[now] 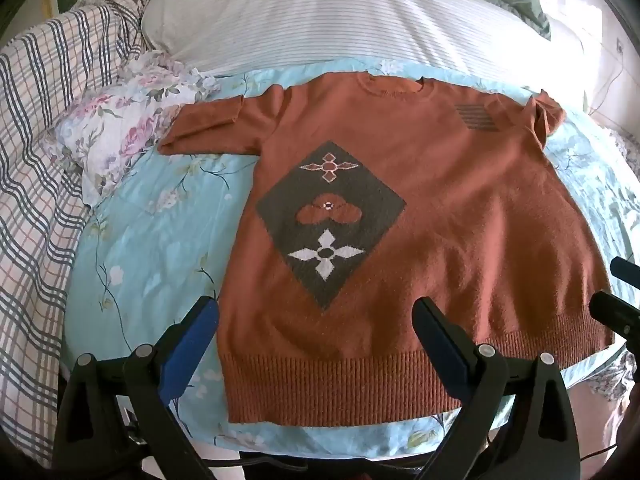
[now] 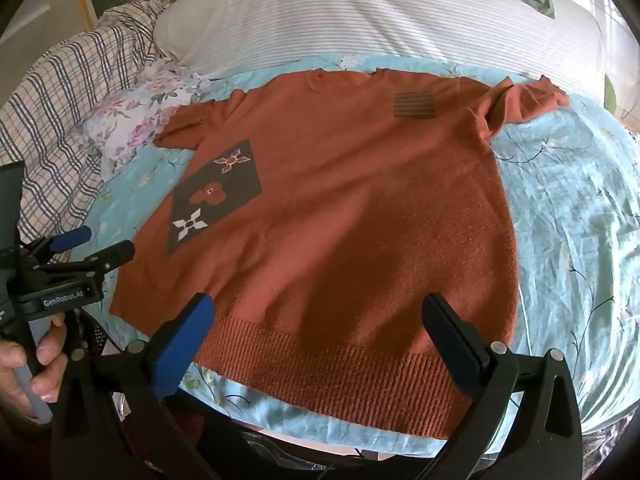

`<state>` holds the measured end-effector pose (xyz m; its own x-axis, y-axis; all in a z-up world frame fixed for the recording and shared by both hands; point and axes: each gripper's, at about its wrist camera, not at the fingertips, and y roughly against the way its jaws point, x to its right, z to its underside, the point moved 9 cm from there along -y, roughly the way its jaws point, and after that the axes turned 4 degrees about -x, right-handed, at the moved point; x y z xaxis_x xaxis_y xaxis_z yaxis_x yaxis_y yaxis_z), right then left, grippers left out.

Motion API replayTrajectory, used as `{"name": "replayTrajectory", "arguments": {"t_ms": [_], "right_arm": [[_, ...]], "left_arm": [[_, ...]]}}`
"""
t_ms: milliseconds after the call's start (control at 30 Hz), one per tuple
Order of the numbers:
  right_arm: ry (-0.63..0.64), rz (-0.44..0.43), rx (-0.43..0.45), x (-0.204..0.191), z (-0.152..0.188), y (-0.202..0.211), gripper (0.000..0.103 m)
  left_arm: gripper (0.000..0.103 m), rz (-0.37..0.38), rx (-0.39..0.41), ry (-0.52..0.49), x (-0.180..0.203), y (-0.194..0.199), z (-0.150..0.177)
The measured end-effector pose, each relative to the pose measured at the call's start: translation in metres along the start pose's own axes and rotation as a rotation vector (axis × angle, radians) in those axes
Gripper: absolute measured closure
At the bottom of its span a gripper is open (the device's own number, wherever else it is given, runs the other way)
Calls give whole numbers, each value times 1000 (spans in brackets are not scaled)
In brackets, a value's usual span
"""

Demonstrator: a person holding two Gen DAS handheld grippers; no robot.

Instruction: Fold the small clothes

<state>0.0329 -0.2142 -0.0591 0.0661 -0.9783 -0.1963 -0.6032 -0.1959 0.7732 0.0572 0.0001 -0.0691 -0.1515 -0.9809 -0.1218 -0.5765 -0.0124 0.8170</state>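
A rust-orange knit sweater (image 1: pixel 420 200) with a dark diamond flower pattern (image 1: pixel 330 220) lies flat, front up, on a light blue floral sheet (image 1: pixel 152 248). Its ribbed hem (image 1: pixel 340 384) faces me and both short sleeves are spread out. My left gripper (image 1: pixel 316 316) is open and empty above the hem's left part. In the right wrist view the same sweater (image 2: pixel 340 208) is seen, and my right gripper (image 2: pixel 320 312) is open and empty above the hem's right part (image 2: pixel 340 368). The left gripper (image 2: pixel 92 246) shows at the far left there.
A white striped pillow (image 1: pixel 340 16) lies behind the sweater. A plaid blanket (image 1: pixel 36 160) and a floral pillow (image 1: pixel 120 120) are on the left. The bed's near edge runs just below the hem.
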Motion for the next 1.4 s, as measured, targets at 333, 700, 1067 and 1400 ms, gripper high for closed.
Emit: {"name": "replayTrajectory", "arguments": {"t_ms": [333, 700, 1067, 1400], "right_arm": [[-3, -2, 0, -1, 1, 0, 0], [-15, -11, 13, -1, 1, 3, 0], [-26, -34, 9, 0, -3, 1, 0], [-53, -50, 8, 12, -11, -7, 0]], "left_arm": [[5, 5, 0, -4, 5, 2, 2], [5, 3, 3, -10, 4, -2, -2], [5, 22, -17, -9, 9, -8, -5], [5, 40, -20, -13, 15, -21, -12]]}}
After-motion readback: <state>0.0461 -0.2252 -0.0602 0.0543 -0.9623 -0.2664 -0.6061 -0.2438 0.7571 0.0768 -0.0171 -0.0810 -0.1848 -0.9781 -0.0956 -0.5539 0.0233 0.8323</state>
